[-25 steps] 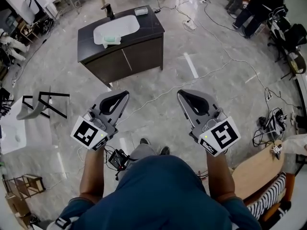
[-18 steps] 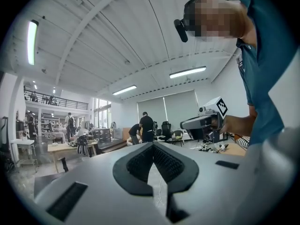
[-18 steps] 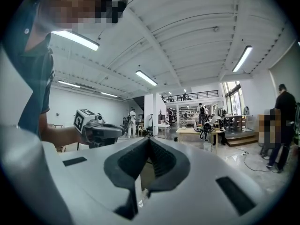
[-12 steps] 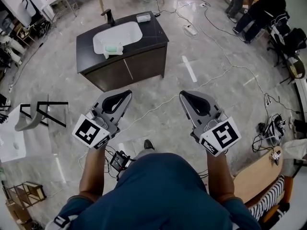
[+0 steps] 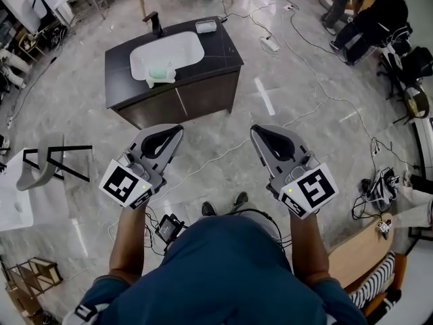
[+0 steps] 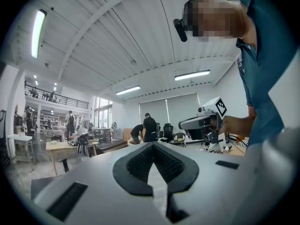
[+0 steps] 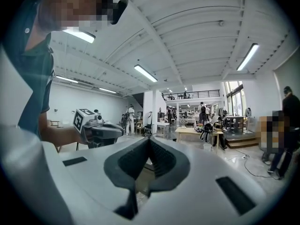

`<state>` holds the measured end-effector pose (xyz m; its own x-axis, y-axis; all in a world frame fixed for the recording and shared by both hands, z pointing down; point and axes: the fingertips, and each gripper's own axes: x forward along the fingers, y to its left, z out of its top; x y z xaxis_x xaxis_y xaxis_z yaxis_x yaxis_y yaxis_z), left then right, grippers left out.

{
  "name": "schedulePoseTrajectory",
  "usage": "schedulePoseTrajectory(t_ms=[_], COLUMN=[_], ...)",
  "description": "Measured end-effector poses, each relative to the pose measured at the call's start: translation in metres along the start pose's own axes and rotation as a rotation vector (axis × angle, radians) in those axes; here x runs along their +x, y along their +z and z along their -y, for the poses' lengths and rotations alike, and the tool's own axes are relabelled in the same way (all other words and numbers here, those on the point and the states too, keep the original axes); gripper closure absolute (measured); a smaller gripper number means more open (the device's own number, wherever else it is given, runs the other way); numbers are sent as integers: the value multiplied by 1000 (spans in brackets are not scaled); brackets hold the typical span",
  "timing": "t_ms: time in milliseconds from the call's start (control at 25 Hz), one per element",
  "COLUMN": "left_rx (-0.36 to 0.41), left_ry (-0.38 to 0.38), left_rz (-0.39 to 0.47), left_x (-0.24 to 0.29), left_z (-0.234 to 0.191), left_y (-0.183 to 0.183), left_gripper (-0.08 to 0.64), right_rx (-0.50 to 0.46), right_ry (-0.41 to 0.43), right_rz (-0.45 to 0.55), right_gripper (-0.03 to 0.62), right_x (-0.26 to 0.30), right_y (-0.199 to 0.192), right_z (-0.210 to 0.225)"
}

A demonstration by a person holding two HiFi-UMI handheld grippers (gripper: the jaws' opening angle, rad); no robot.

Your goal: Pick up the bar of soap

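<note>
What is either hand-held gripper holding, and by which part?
Nothing. The left hand-held gripper and right hand-held gripper are both shut and empty; the bar of soap lies by the sink ahead.

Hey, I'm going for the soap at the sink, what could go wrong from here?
1. Tripping: a white cable lies across the floor between the person and the vanity.
2. The left gripper and right gripper are both shut and empty; one must open before it reaches the soap.
3. The soap sits on a small dish at the basin's front edge, so a clumsy grab might knock it off.
</note>
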<state>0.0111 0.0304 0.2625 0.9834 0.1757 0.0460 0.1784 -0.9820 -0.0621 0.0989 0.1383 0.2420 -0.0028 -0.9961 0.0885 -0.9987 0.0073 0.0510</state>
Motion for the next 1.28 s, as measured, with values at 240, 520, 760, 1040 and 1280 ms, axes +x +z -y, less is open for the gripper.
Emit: schedulePoseTrajectory(t_ms=[240,520,760,1040,1280], left_rx=[-9,-4,-1,-7,-7], left_ry=[75,172,259,301,292], left_rz=[-25,-46,-56,-67,-60], left_x=[28,73,101,111,107], left_z=[-33,-63,-82,-114,-163], left_y=[-9,-8,-11,-10,-13], left_gripper=[558,558,558,558,558], right_rx=[15,19,9,20,20], right_ry=[66,155,234,277,256], right_rz=[-3,17,27,24,17], right_gripper=[578,577,578,578,578], right_x=[31,60,80,117,162], right_y=[-10,-12,-16,-18,-13], right_z=[39,101,139,161,166])
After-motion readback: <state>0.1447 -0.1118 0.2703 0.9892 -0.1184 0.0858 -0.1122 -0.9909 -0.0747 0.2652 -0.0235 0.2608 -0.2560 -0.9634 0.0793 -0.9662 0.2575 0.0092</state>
